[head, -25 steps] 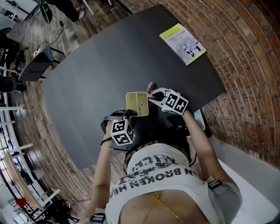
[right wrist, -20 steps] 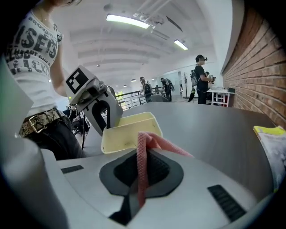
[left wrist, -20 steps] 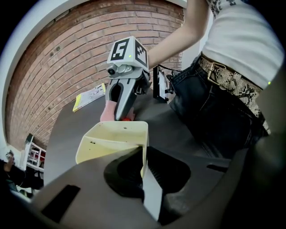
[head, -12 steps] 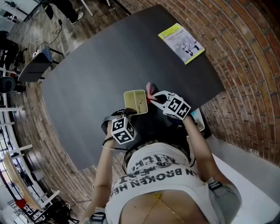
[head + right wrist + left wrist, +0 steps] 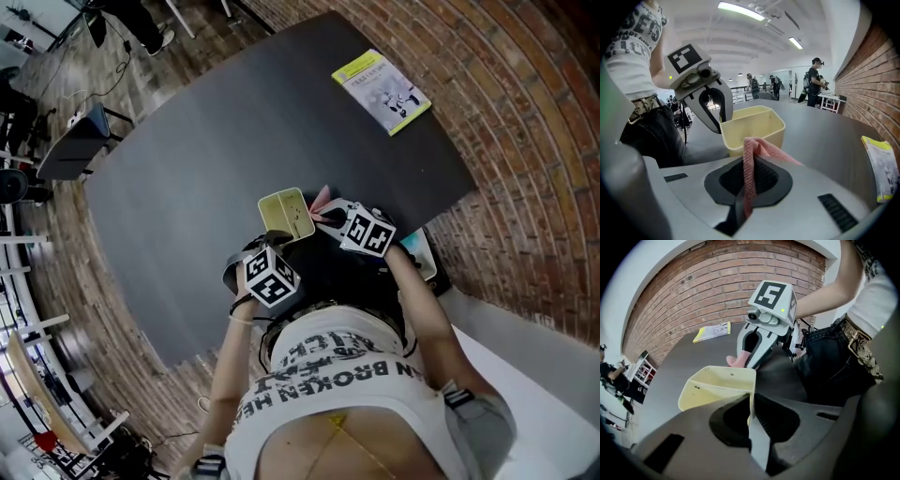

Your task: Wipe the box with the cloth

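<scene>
A pale yellow open box (image 5: 286,214) is held above the near part of the dark table (image 5: 234,122). My left gripper (image 5: 270,244) is shut on the box's near wall; in the left gripper view the jaws pinch that thin wall (image 5: 751,401). My right gripper (image 5: 324,214) is shut on a pink cloth (image 5: 322,197) just right of the box. In the right gripper view the cloth (image 5: 749,164) hangs from the jaws and its free end lies close against the box's (image 5: 752,124) near wall. The left gripper (image 5: 710,105) shows at the box's left side.
A yellow-green booklet (image 5: 382,91) lies at the table's far right corner. A brick wall runs behind the table in the left gripper view. Several people (image 5: 816,79) stand far off in the room. A dark case (image 5: 424,255) sits by the person's right arm.
The box and both grippers have shifted a little left and away in the head view. The left gripper has rolled, turning the box. The right gripper with the cloth has come closer to the box.
</scene>
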Tool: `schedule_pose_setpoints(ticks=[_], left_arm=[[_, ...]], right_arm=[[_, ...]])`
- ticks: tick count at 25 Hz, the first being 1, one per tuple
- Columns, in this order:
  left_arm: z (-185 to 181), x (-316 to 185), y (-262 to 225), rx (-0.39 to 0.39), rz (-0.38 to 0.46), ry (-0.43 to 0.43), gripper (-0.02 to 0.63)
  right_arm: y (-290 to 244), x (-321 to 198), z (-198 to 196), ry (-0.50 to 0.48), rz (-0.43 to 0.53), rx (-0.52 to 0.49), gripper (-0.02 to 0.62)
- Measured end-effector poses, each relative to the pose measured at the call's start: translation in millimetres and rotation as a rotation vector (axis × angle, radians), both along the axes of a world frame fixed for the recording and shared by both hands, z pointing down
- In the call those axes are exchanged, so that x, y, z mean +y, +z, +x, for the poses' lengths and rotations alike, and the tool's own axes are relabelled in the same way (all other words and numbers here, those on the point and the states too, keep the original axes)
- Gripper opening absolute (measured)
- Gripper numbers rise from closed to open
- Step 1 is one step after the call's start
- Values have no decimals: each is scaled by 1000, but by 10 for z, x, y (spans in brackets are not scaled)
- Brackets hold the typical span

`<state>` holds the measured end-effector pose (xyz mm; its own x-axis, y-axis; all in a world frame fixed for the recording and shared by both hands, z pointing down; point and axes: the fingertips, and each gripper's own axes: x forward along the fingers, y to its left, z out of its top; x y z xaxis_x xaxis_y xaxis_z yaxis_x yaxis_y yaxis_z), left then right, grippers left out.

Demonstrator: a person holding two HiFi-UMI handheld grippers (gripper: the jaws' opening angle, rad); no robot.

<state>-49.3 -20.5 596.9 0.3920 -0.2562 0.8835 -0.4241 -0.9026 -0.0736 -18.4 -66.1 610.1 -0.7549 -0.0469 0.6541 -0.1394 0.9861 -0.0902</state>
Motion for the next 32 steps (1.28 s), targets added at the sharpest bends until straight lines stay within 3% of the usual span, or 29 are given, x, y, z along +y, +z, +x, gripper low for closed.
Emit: schedule_pose_setpoints(ticks=[8,11,14,18,21,24,28,32], left_arm=[[0,-38,14,19,-37,-119,37],[21,-68,18,23,-64,-180,37],[31,-109,23,37,-84,-269,37],[34,-184,26,49,-94,-422,37],[91,-217,27,52,-89,-487,37],[148,-217,25,58,-83,-492,37],[199,-168,-28,77,-61,-423,61],[133,-162,-384,140,33,-342,94]], right_arm=[[28,93,-27,-12,16,21,17],[24,61,-10,36,33,24,17],[17,67,8,68,24,17,17],[-54,135,-72,48,58,7,17],[-90,156,-131,30,78,-1,17],[-97,165,-141,20,78,-5,17],[-125,118,-84,43,74,-10,17],[-229,39,7,74,89,-15,17]])
